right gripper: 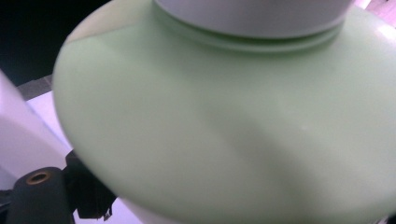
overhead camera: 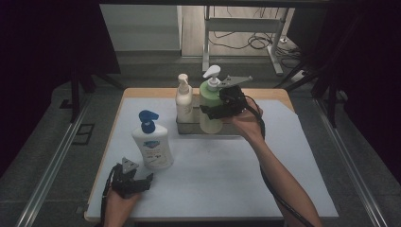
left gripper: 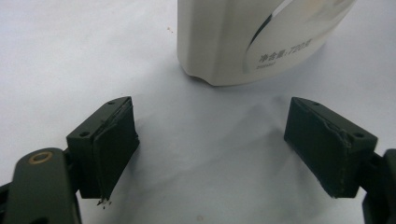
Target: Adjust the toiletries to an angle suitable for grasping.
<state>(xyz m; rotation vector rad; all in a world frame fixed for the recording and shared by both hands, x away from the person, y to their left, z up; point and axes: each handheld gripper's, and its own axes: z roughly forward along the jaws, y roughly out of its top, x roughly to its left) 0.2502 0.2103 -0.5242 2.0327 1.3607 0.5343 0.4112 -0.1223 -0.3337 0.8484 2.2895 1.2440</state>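
Observation:
A pale green pump bottle (overhead camera: 209, 101) stands at the right end of a grey tray (overhead camera: 185, 128) at the back of the table. My right gripper (overhead camera: 218, 109) is shut on its body from the right side. In the right gripper view the green bottle (right gripper: 224, 116) is pressed close between the jaws, one finger (right gripper: 88, 196) showing at its lower left edge. A white bottle with a blue pump (overhead camera: 152, 144) stands front left. My left gripper (overhead camera: 142, 182) lies just in front of it, open, with nothing between its fingers (left gripper: 112, 144); the white bottle's base (left gripper: 247, 37) is just ahead.
A cream pump bottle (overhead camera: 183, 98) stands in the tray's left end, close beside the green one. A white mat (overhead camera: 213, 179) covers the wooden table. Beyond the far edge are desk legs and cables (overhead camera: 257, 42) on the floor.

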